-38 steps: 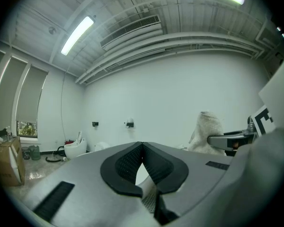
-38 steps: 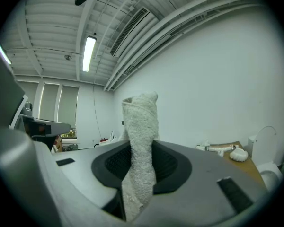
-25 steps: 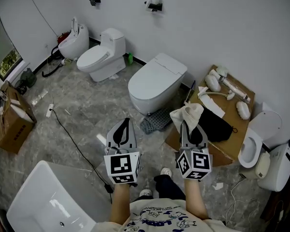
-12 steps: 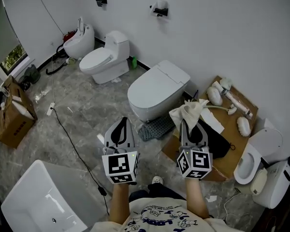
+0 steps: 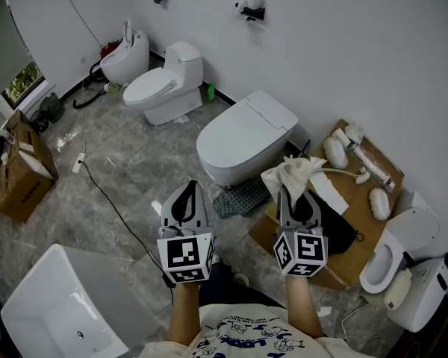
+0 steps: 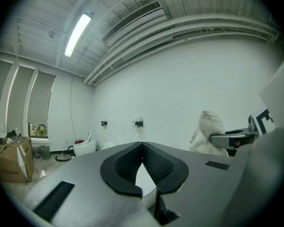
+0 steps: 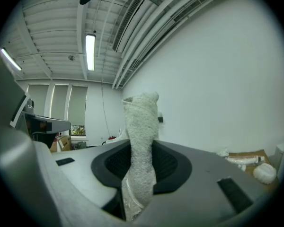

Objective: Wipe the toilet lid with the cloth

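A white toilet with its lid (image 5: 243, 134) closed stands against the wall ahead of me. My right gripper (image 5: 293, 187) is shut on a cream cloth (image 5: 291, 174), which bunches above the jaw tips; in the right gripper view the cloth (image 7: 141, 141) rises between the jaws. My left gripper (image 5: 189, 189) is shut with nothing in it, its jaw tips meeting in the left gripper view (image 6: 142, 145). Both grippers hang short of the toilet, above the floor. The cloth (image 6: 207, 132) also shows at the right of the left gripper view.
A grey mat (image 5: 239, 197) lies at the toilet's base. A cardboard sheet (image 5: 362, 200) with white fittings and a black cloth (image 5: 332, 215) lies to the right. Two more toilets (image 5: 166, 84) stand at the back left, a cardboard box (image 5: 19, 171) at left, a white tub (image 5: 56, 304) near left.
The view has shifted forward slightly towards the toilet. Both grippers keep the same pose, the cloth still in the right one.
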A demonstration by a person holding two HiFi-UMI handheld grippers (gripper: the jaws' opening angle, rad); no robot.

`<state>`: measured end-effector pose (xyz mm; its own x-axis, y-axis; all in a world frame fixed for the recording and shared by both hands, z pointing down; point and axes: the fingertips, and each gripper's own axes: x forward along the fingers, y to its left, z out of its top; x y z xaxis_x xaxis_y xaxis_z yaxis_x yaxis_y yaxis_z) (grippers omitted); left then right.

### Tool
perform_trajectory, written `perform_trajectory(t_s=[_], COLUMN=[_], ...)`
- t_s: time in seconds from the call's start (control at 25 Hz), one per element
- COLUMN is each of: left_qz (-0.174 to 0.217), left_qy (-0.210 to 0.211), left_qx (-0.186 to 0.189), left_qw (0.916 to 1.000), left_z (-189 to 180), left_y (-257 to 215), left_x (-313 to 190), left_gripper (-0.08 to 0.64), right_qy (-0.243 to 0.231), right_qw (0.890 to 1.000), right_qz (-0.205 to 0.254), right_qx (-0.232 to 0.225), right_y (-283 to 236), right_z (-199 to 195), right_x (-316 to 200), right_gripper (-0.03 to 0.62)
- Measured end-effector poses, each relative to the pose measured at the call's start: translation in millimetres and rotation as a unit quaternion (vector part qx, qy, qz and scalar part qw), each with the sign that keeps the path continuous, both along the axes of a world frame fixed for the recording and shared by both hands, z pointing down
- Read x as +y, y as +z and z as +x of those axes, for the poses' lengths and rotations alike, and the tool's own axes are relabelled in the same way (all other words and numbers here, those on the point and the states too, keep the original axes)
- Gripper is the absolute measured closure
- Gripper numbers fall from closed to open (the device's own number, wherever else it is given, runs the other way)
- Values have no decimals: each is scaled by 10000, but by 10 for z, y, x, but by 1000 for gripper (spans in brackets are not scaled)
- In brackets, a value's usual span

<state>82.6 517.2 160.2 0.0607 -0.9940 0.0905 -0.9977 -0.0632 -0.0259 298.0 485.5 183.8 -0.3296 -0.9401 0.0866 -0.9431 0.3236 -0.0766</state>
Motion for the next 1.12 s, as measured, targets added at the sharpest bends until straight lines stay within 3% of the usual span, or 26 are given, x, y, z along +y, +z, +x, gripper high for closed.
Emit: perform_trajectory(t_s=[0.4, 1.12], left_qz=[-52, -24], left_qy=[42, 578], left_qx=[27, 58], left_qw=[10000, 9983], left_z=[-206, -1220], left_y=[129, 159], left_x=[-847, -3144], left_gripper=[557, 557], right_qy=[13, 616], right_qw=[10000, 9980], right_qz=[-66, -106], right_qx=[7, 11], right_y=[116, 186], right_z=[-230, -1123], right_x=[-851, -2940], right_gripper=[494, 494])
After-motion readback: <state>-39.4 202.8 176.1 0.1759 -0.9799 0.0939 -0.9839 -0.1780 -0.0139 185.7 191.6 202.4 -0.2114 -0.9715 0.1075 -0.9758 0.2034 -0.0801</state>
